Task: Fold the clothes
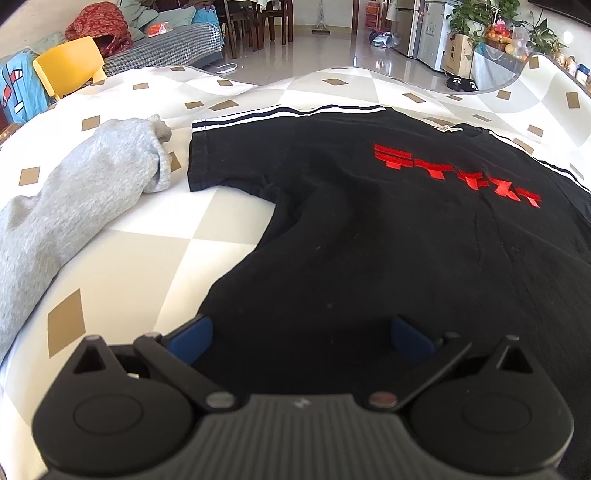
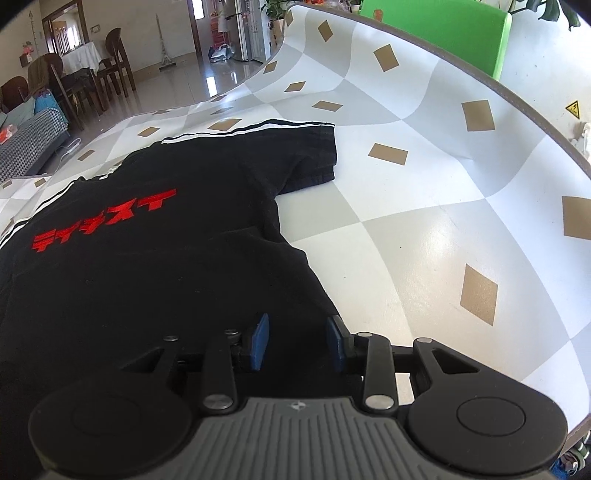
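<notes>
A black T-shirt (image 1: 332,221) with red lettering (image 1: 454,173) and white-striped shoulders lies spread flat on the checked tablecloth (image 1: 147,258). My left gripper (image 1: 303,339) hovers over the shirt's lower left part, near its side edge. It is open wide, and its blue pads (image 1: 195,339) hold nothing. In the right wrist view the same T-shirt (image 2: 147,277) fills the left half. My right gripper (image 2: 298,343) is over the shirt's right side edge, below the sleeve (image 2: 314,158). It is partly open. Its pads (image 2: 260,343) stand apart, with flat black cloth showing in the gap.
A grey sweatshirt (image 1: 74,206) lies crumpled left of the T-shirt. Bare tablecloth (image 2: 424,240) stretches to the right of the shirt up to the table's curved rim (image 2: 535,107). A yellow chair (image 1: 70,62) stands beyond the left edge and a green chair (image 2: 436,29) beyond the right.
</notes>
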`<state>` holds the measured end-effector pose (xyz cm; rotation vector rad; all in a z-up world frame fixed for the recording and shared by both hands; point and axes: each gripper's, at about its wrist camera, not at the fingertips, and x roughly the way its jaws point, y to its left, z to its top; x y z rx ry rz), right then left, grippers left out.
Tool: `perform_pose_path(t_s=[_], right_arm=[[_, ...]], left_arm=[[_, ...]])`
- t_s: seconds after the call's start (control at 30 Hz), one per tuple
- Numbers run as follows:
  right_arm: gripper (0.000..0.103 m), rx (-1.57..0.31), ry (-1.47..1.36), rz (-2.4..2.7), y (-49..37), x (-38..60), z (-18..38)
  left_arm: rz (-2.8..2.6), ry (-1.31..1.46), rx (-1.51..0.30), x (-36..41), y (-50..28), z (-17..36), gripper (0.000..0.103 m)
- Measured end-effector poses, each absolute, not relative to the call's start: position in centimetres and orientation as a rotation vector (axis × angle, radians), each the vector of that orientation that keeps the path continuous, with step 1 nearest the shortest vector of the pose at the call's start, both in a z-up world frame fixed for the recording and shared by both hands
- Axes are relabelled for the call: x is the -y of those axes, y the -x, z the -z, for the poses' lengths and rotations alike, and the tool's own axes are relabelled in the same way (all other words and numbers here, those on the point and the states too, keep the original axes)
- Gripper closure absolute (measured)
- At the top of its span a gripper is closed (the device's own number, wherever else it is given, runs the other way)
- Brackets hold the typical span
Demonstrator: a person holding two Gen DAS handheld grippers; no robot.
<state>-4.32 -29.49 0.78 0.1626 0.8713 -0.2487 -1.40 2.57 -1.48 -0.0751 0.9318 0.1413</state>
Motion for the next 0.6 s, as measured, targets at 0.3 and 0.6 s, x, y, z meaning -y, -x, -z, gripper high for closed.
perform_pose_path(t_s=[0.3, 0.6], right_arm=[[0.070, -0.792, -0.245, 0.189, 5.5, 30.0, -2.8], [0.069, -0.870, -0.191, -0.083, 5.6, 25.4, -2.1]], left_arm=[[-0.123, 0.096, -0.940, -2.2, 2.0, 0.9, 0.000], [-0.063, 0.015, -0.945, -0.4, 3.4, 0.1, 0.000]])
